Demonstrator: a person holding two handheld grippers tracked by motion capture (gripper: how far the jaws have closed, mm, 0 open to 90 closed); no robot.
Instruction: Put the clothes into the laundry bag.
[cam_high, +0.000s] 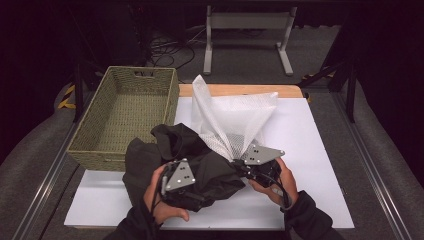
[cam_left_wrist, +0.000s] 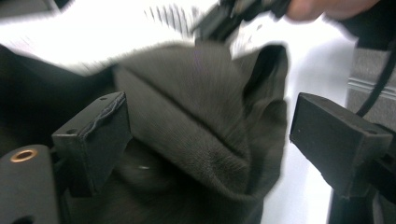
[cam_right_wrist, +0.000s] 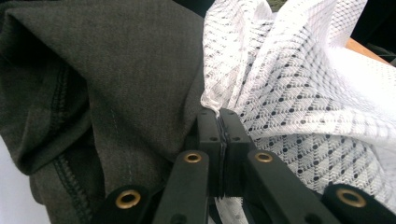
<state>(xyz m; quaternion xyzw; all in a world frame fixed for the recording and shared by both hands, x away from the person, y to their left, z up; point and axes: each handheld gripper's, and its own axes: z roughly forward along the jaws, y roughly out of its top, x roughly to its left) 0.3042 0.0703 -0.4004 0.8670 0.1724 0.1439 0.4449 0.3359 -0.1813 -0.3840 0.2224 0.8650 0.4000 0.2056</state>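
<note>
A woven basket (cam_high: 125, 117) stood at the far left, its near corner just beside the dark garment (cam_high: 200, 160), partly overhanging the white board (cam_high: 320, 165) on which the garment lay. The garment itself lay heaped at the front middle of the board, a dark grey knit with stitched seams.

The left gripper (cam_high: 192, 192) sat over the garment's near left part, held in the person's left hand (cam_high: 160, 202). In the left gripper view its jaws stood wide apart, with a thick fold of the garment (cam_left_wrist: 205, 140) rising between them; the left pad lay against the cloth and the right pad stood clear of it, so nothing was clamped.

Just right of the garment, the right gripper (cam_high: 239, 162) was held in the right hand (cam_high: 280, 185). Its jaws were pressed together on the edge of the white mesh laundry bag (cam_right_wrist: 299, 107), right where the bag met the garment (cam_right_wrist: 116, 93). The mesh bag (cam_high: 232, 117) rose from that pinch and fanned up and away behind the garment, towards the board's far edge.
</note>
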